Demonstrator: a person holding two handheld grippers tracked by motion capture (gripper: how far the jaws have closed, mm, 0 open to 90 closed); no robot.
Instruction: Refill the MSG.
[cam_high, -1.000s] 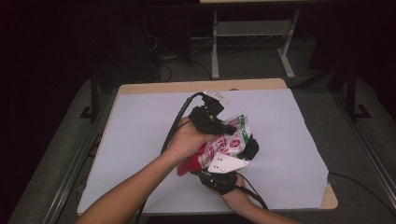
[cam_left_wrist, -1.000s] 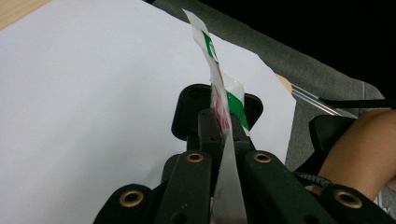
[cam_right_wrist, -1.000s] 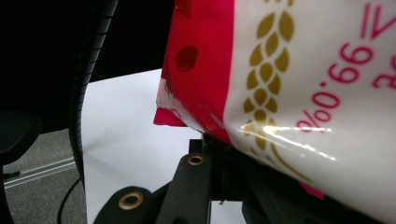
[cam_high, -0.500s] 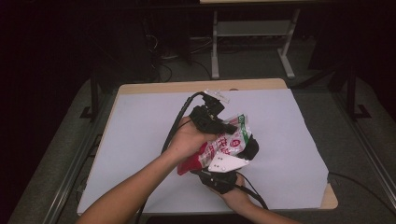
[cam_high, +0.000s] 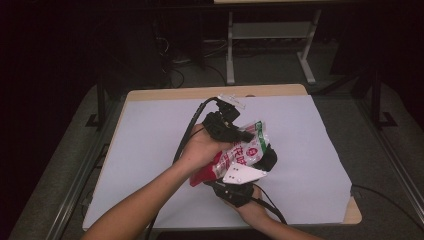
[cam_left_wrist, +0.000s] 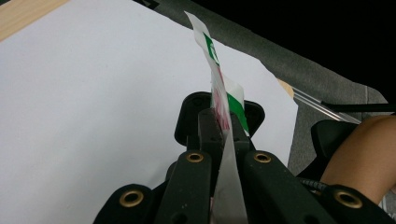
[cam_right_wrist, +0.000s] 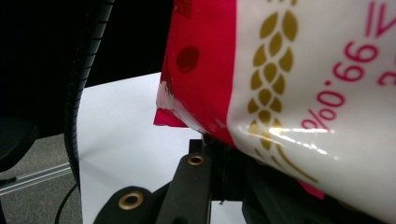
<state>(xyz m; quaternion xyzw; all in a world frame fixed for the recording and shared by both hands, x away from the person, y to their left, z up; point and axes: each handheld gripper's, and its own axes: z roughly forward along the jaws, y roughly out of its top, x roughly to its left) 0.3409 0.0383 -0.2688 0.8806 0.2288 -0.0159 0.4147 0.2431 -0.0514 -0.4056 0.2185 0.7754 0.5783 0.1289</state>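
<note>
Both grippers are clamped on one snack packet (cam_high: 243, 152), red and white w/ a green top edge, held up off the table approx. mid-sheet, a bit right of centre. The left gripper (cam_high: 235, 131) pinches the far end: in the left gripper view its jaws are shut tight on the packet's flat sealed edge (cam_left_wrist: 227, 140), which stands on end between them. The right gripper (cam_high: 239, 176) has the near end, jaws closed on the red lower part (cam_right_wrist: 201, 70), its grey plate facing up. Gripping opposite ends like that, w/ the packet stretched between, looks to me like a setup for pulling the seal apart or tearing it open; can't tell if it's torn yet.

The table (cam_high: 150, 94) is light wood, mostly covered by a big white sheet (cam_high: 150, 150), nothing else on it. Black cables trail from the grippers toward the near edge. Room's dark: grey carpet, a white metal frame (cam_high: 270, 35) at the far side, cables on the floor there.
</note>
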